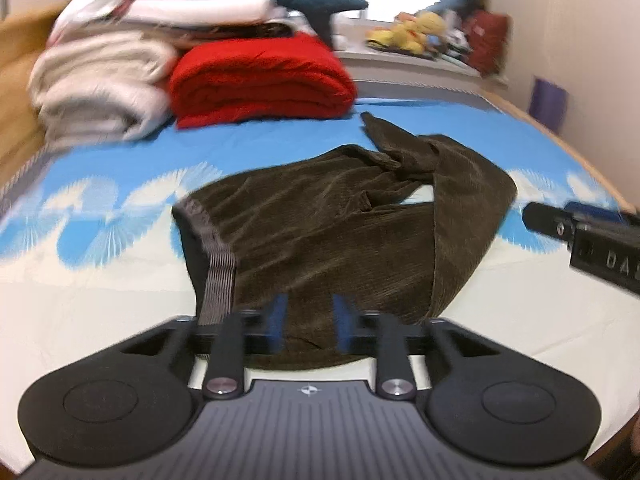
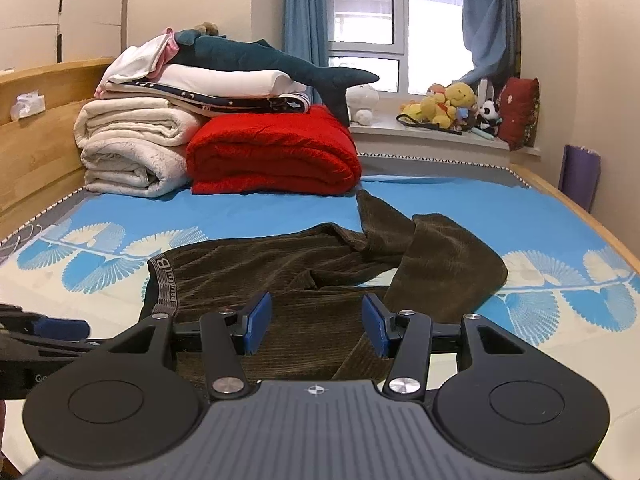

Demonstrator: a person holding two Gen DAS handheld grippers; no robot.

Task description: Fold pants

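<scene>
Dark brown corduroy pants lie crumpled on the blue and white bedsheet, with the grey elastic waistband at the left and a leg folded over at the right. My left gripper is shut on the near edge of the pants beside the waistband. In the right wrist view the pants lie below my right gripper, which is open above the near fabric, blue pads apart. The right gripper also shows at the right edge of the left wrist view.
A red folded blanket and a stack of cream and white bedding with a blue shark plush stand at the head of the bed. Plush toys sit on the windowsill. A wooden bed rail runs along the right.
</scene>
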